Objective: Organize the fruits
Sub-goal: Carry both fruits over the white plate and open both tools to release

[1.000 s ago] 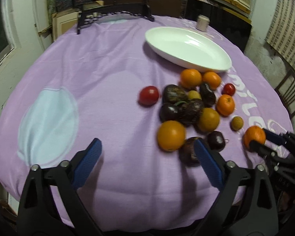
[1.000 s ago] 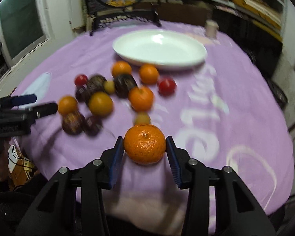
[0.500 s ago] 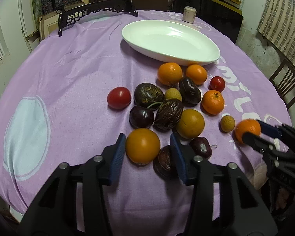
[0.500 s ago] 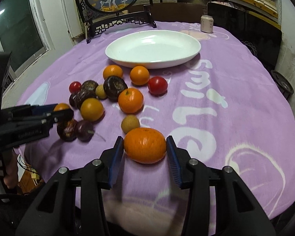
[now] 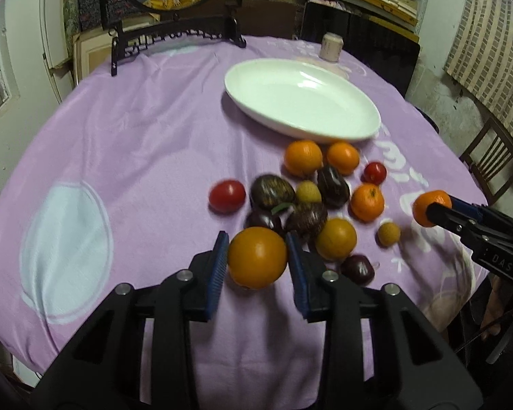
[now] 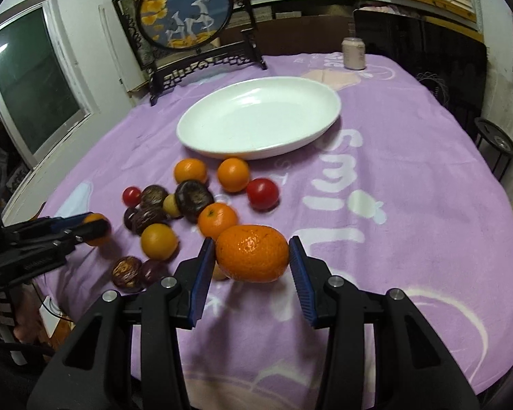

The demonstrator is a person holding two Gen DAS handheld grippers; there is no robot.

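My left gripper (image 5: 256, 239) has its jaws closing, and the blue pads press on a smooth orange (image 5: 257, 258) held just above the purple cloth at the near edge of the fruit pile. In the right wrist view that left gripper (image 6: 97, 227) shows at the left with the same orange (image 6: 94, 220). My right gripper (image 6: 251, 241) is shut on a dimpled mandarin (image 6: 252, 253), lifted off the cloth; the left wrist view shows it at the right (image 5: 429, 206). Oranges, passion fruits (image 5: 272, 191) and tomatoes (image 5: 226, 195) lie between us. The white oval dish (image 5: 301, 102) stands empty beyond them.
A round painted screen on a black stand (image 6: 188, 17) and a small jar (image 6: 353, 53) stand at the table's far edge. A wooden chair (image 5: 496, 160) stands off the right side. A hand (image 6: 24, 324) holds the left gripper's handle.
The left jaws went from wide open to closed on the orange and lifted it slightly. The right gripper carried its mandarin up off the cloth and forward.
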